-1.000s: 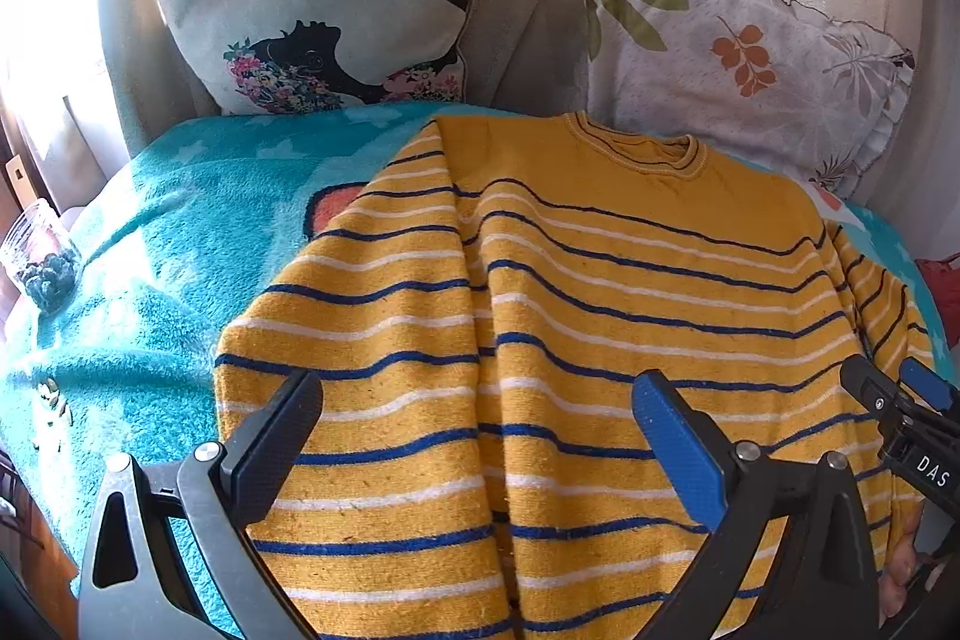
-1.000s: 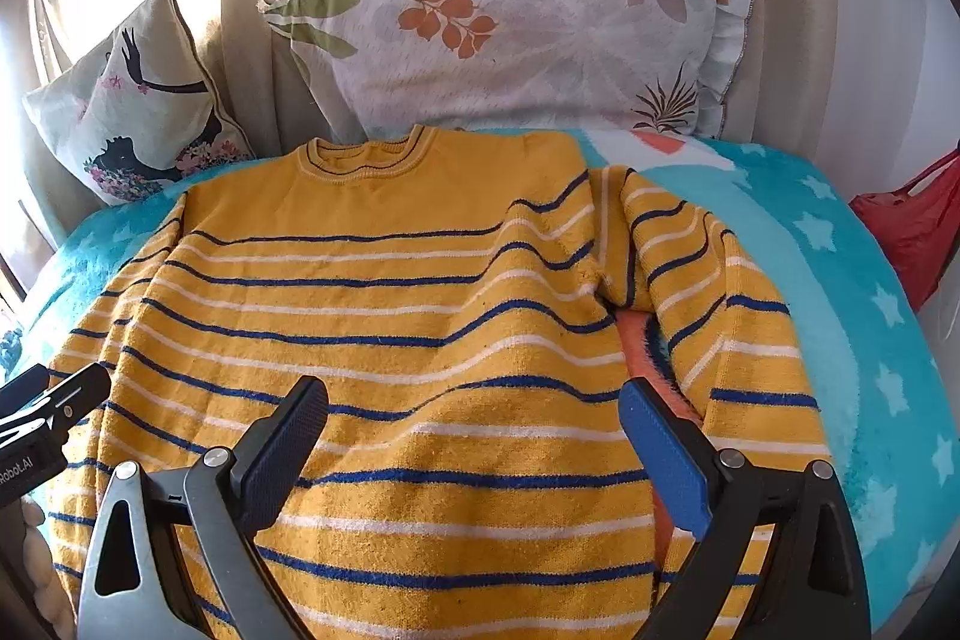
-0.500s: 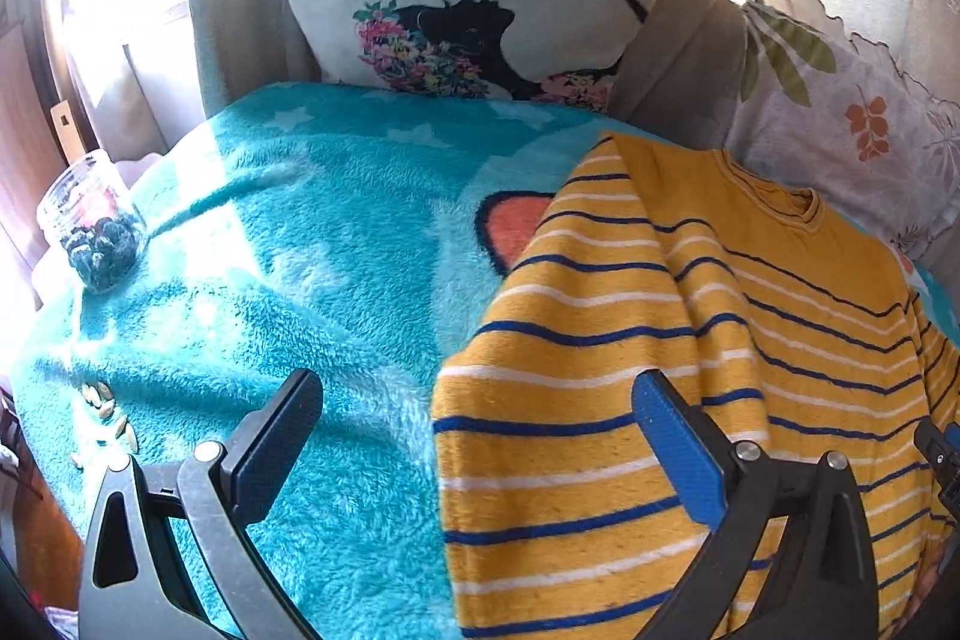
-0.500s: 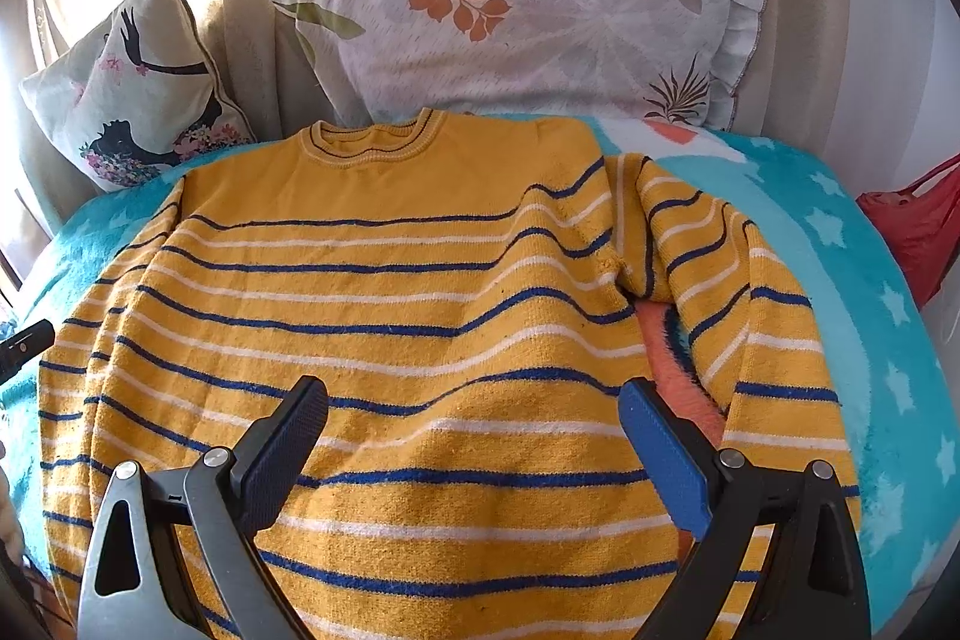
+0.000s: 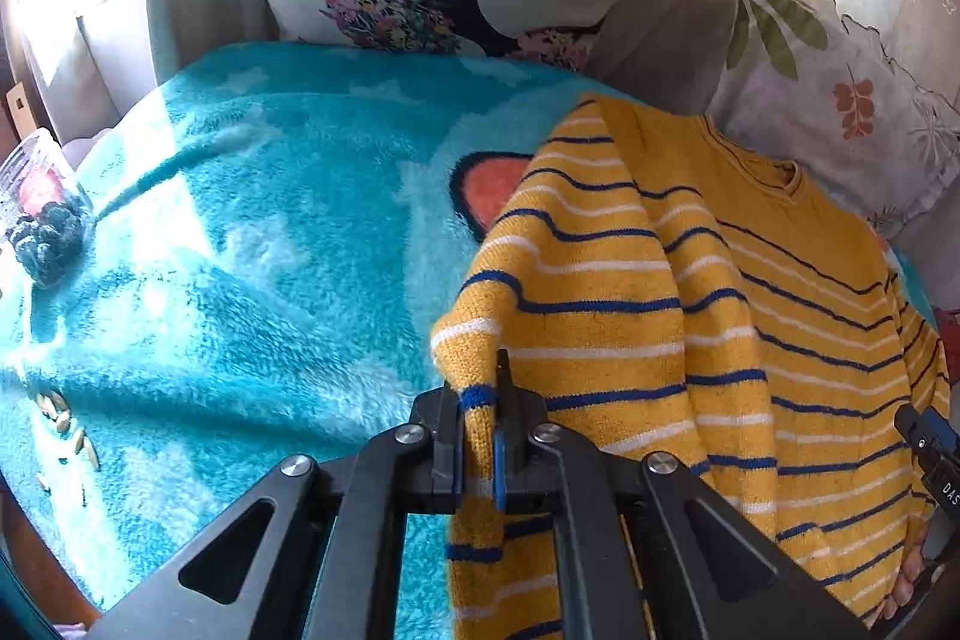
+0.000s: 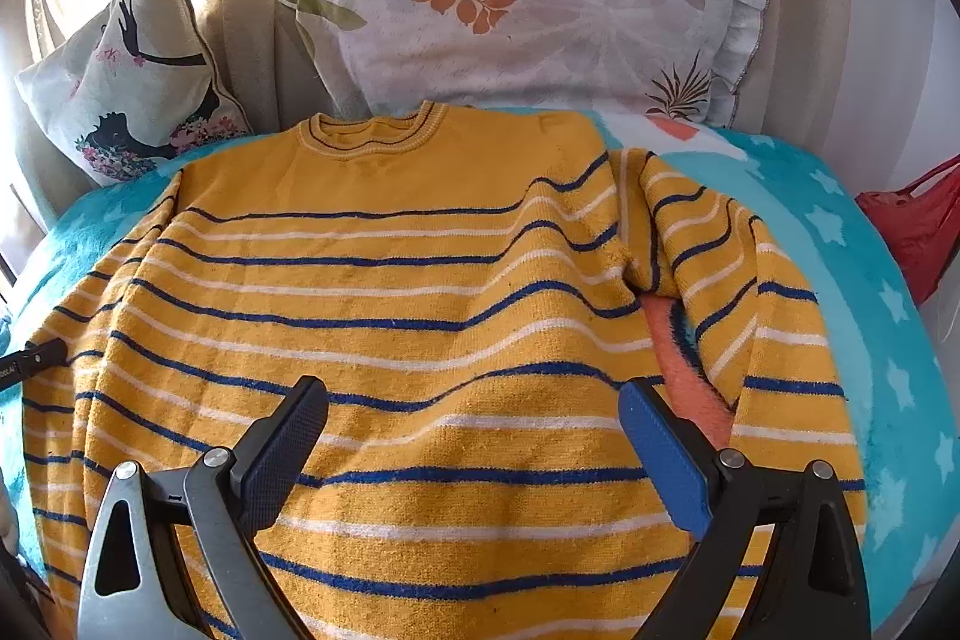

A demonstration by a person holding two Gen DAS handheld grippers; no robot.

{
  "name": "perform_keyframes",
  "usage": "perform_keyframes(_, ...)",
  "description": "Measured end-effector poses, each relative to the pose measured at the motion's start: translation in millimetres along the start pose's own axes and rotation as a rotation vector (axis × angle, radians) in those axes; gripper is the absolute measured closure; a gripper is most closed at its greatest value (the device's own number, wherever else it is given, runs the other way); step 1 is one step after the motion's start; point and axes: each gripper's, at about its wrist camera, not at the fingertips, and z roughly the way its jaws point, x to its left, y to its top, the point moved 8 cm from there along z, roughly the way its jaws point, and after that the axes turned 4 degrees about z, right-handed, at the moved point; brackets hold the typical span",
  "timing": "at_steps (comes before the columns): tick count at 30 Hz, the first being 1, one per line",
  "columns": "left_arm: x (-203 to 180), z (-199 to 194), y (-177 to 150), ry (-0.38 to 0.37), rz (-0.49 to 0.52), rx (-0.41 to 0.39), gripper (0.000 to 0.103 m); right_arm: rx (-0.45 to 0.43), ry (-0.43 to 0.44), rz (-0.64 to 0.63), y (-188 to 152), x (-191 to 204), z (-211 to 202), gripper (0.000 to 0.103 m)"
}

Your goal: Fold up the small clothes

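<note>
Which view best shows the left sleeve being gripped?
The left wrist view: the left gripper has its jaws shut on the sweater sleeve edge, close up. The right wrist view shows only the gripper's tip at the sleeve's far edge; the pinch is hidden.

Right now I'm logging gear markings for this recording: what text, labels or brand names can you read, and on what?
"DAS": white letters on the right gripper body, cut off at the left-wrist frame edge.
White lettering on the left gripper body, at the right-wrist frame edge: cut off, unreadable.
None on the sweater or pillows.
</note>
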Motion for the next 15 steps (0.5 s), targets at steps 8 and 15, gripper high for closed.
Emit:
perform_keyframes(8,40.7,5.9,29.0,0.204,-0.001,-0.038,0.097,0.01,0.013,-0.002,-2.5,3.1,2.4,0.004)
perform_keyframes(15,49.4,21.0,30.7,0.278,0.008,-0.034,0.091,0.021,0.008,0.018,-4.9,-2.4,5.5,0.004)
